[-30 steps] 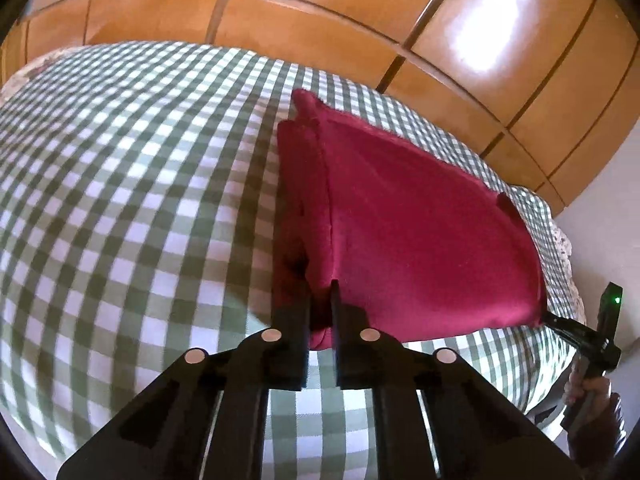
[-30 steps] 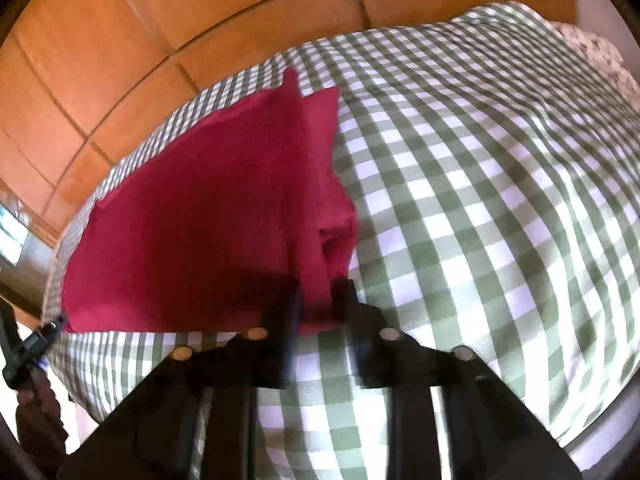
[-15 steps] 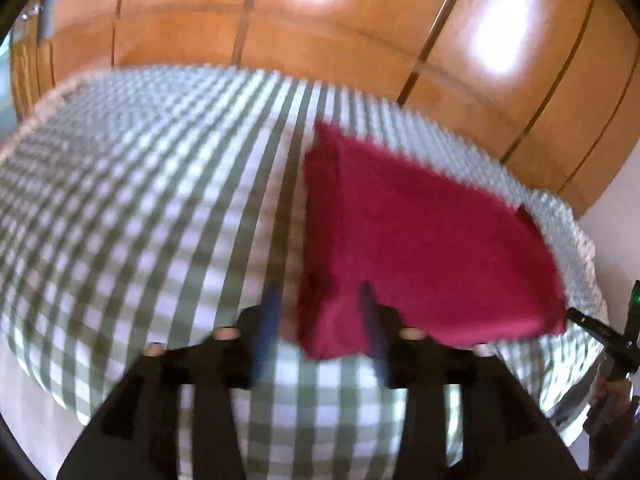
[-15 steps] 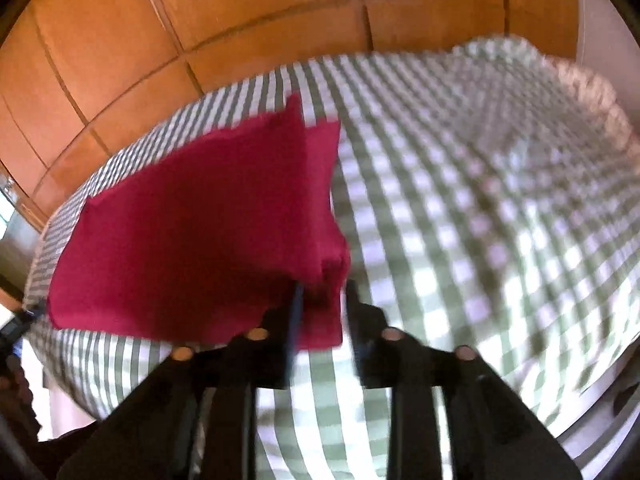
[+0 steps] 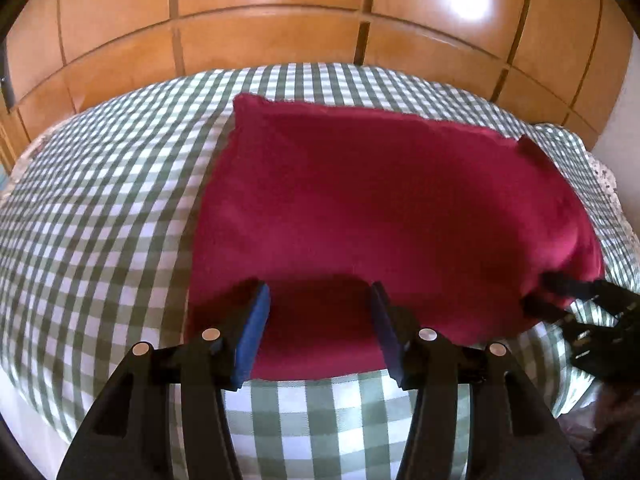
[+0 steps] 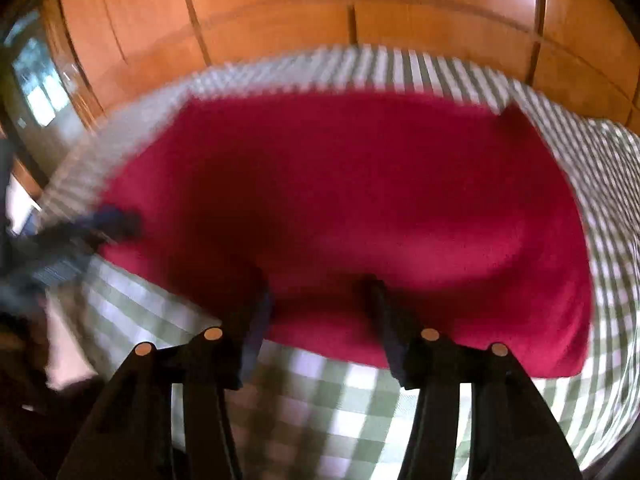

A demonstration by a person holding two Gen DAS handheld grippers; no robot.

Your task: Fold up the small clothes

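A dark red cloth (image 5: 384, 208) lies folded flat on the green-and-white checked cover (image 5: 104, 216). My left gripper (image 5: 318, 306) hovers over the cloth's near edge. Its jaws are opening and its blue pads (image 5: 252, 332) press on nothing. At the cloth's right corner the right gripper (image 5: 554, 294) shows with its fingers apart. The right wrist view is blurred. There the red cloth (image 6: 340, 200) fills the middle, and my right gripper (image 6: 320, 304) stands over its near edge. Its jaws are opening with nothing pinched between them. The left gripper (image 6: 108, 220) shows at the cloth's left corner.
Orange wooden panelled doors (image 5: 280, 36) rise behind the bed. The cover's near edge (image 5: 36, 396) drops away at the lower left. A white wall (image 5: 624, 120) stands at the right. A bright window (image 6: 36, 92) shows at the far left.
Both grippers were shut on the cloth's near corners and have let go, with jaws now spread. Each has swung inward along the near edge, and the cloth now lies flat.
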